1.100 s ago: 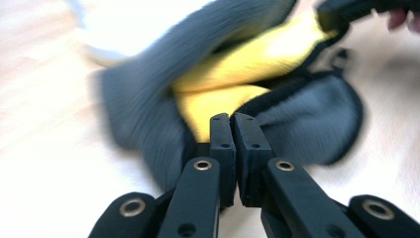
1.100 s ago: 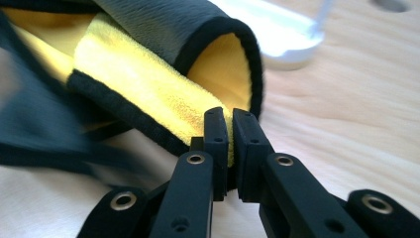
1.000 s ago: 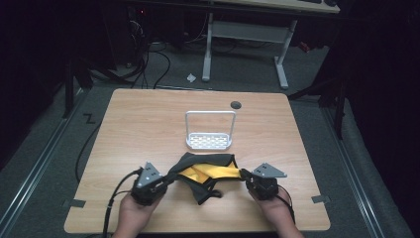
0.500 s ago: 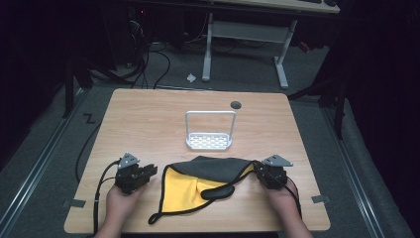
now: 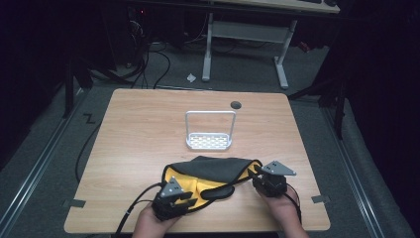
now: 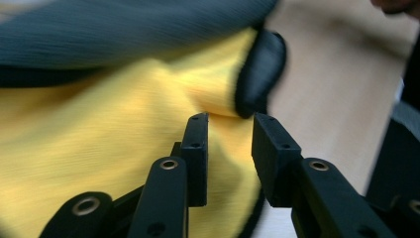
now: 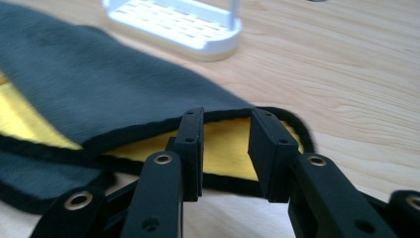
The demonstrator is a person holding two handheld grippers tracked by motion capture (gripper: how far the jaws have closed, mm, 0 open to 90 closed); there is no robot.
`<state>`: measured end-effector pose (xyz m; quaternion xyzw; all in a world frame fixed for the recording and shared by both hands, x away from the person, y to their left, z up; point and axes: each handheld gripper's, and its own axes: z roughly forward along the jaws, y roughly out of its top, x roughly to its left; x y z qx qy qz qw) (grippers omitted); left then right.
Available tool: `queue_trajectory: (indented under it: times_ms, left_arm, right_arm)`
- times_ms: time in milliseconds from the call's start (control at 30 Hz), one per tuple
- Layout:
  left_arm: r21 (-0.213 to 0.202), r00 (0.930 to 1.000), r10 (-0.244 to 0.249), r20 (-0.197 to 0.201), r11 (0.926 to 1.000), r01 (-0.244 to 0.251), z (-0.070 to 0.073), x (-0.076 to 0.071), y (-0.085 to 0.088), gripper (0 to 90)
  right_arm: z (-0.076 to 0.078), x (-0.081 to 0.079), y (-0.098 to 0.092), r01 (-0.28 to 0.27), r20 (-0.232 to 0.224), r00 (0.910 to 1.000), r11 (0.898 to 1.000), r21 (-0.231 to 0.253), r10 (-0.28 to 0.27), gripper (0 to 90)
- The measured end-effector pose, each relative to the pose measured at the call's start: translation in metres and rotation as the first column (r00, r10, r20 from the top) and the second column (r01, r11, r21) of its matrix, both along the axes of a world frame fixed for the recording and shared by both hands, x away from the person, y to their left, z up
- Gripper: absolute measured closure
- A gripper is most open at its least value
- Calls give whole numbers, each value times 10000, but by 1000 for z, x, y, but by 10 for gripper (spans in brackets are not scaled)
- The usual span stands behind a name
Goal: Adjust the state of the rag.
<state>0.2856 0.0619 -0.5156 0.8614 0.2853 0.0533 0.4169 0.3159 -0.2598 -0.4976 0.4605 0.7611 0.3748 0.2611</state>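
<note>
**Cloth folded over on the counter, both sets of fingers let go**

The cloth [image 5: 213, 173] is dark grey on 1 side and yellow on the other, with a black trim. It lies on the near part of the counter [image 5: 138, 129], between my 2 hands, with the grey side flapped over the top and the yellow showing underneath at the left and front.

My left gripper [image 5: 184, 199] sits at the cloth's near-left corner. In the left gripper view its fingers [image 6: 197, 148] are spread apart, yellow fabric right behind the gap and a rolled bit of black trim just past the tips. They've just been opening, and nothing is pinched between them.

My right gripper [image 5: 258, 174] is at the cloth's right end. In the right gripper view those fingers [image 7: 190, 148] are spread too, pointed at the corner where the grey flap lies over the yellow layer. They've also just been opening, and the pads aren't pressing on the fabric.

Farther back, near the middle of the counter, stands a small white rack [image 5: 209, 133] with a slotted base and a hoop handle, well apart from the cloth. Behind it is a dark round hole [image 5: 236, 104] in the counter.
</note>
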Motion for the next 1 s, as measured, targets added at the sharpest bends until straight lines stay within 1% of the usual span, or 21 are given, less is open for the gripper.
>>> queue_trajectory:
  times_ms: [33,67,100,133,167,200,233,300,333,400,433,500,567,633,667,700,767,867,900,933,1000]
  left_arm:
    - [427,9998,-69,206,9991,61,-3,-2,-5,676]
    - [760,9995,-129,299,9971,106,-6,-3,-8,676]
    - [865,9996,-183,222,9961,163,-9,-2,-9,685]
    - [712,9996,-226,173,9972,213,-10,-1,-8,715]
    - [626,9998,-183,38,9979,180,-11,1,-8,760]
    - [623,9999,-121,0,9980,120,-11,2,-7,810]
    - [603,9998,-182,37,9980,179,-12,4,-5,868]
    - [388,9997,-195,-155,9990,201,-13,6,-1,880]
    - [372,9996,-174,-208,9991,181,-13,7,1,882]
    - [466,9998,-88,-182,9989,97,-12,8,8,884]
    - [531,9998,-10,-209,9986,21,-12,9,12,884]
    - [592,9994,215,-288,9981,-197,-11,13,23,885]
    - [567,9979,544,-349,9970,-524,-11,18,35,885]
    - [555,9950,906,-426,9946,-882,-11,23,48,885]
    - [528,9930,1080,-476,9930,-1054,-11,26,55,885]
    - [587,9907,1293,-430,9902,-1266,-11,29,62,885]
    - [624,9827,1816,-369,9818,-1791,-11,36,76,885]
    - [474,9656,2554,-481,9663,-2532,-12,47,97,885]
    - [393,9598,2758,-523,9609,-2740,-12,51,102,885]
    - [369,9556,2899,-532,9569,-2882,-13,53,107,885]
    - [418,9454,3232,-415,9460,-3215,-13,58,116,885]
  right_arm:
    - [-1,-1,3,-81,-47,10000,10000,-56,81,678]
    - [-2,-1,5,-168,-110,9998,9998,-102,167,679]
    - [-4,0,7,-251,-211,9995,9996,-100,248,681]
    - [-6,1,8,-348,-304,9989,9993,-128,344,690]
    - [-9,2,10,-411,-416,9983,9990,-197,403,706]
    - [-12,4,12,-446,-525,9977,9984,-335,428,736]
    - [-15,6,13,-483,-581,9973,9978,-461,455,766]
    - [-19,13,15,-528,-820,9955,9968,-598,478,822]
    - [-22,16,16,-580,-987,9938,9958,-704,509,847]
    - [-27,21,17,-615,-1422,9886,9942,-883,486,882]
    - [-28,22,16,-626,-1417,9887,9941,-884,497,900]
    - [-27,22,14,-489,-1486,9883,9947,-900,352,900]
    - [-26,22,11,-453,-1518,9879,9948,-913,311,900]
    - [-26,21,8,-376,-1521,9881,9948,-942,229,900]
    - [-26,20,6,-346,-1547,9878,9948,-956,195,900]
    - [-26,19,5,-289,-1557,9877,9951,-948,139,900]
    - [-26,18,3,-253,-1556,9878,9948,-982,98,900]
    - [-26,15,2,-255,-1551,9879,9948,-986,99,900]
    - [-26,15,1,-258,-1561,9877,9949,-974,104,900]
    - [-26,14,1,-252,-1567,9876,9950,-966,98,900]
    - [-26,14,1,-252,-1553,9878,9949,-974,98,900]
